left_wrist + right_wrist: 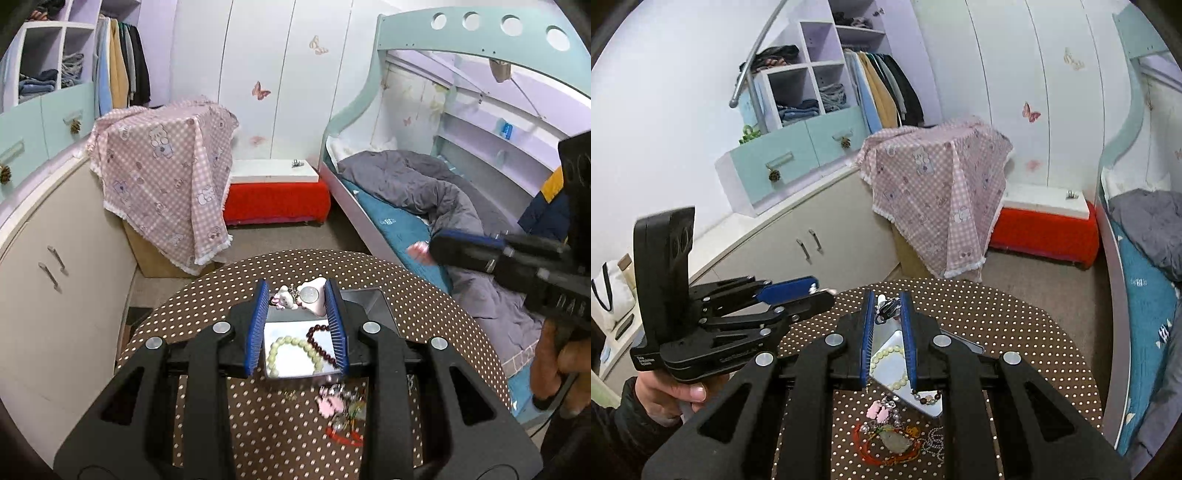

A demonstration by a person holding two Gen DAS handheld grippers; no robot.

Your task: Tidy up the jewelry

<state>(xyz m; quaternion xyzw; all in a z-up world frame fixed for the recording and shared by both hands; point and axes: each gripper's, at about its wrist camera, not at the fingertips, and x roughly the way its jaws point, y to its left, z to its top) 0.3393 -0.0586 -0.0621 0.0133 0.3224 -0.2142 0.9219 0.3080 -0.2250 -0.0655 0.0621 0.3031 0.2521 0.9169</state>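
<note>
A clear divided tray [364, 301] sits on the round brown polka-dot table [207, 306]. In it lie a pale green bead bracelet [291, 350] and a dark red bead bracelet [319, 338]. My left gripper [297, 295] is open, with a pink-and-white charm with a round silver disc [308, 297] between its fingertips. My right gripper [887, 299] is narrowly open, with a small dark clip charm [886, 308] between its fingertips above the tray [931, 406]. The green bracelet [886, 356] also shows in the right wrist view. A loose pile of pink charms, red cord and chains [897, 435] lies in front of the tray.
A pink checked cloth covers a box [166, 177] beyond the table. A red stool with a white top [275, 192] stands by the wardrobe. A bed with a grey quilt [417, 192] is on the right; beige cabinets [55, 266] on the left.
</note>
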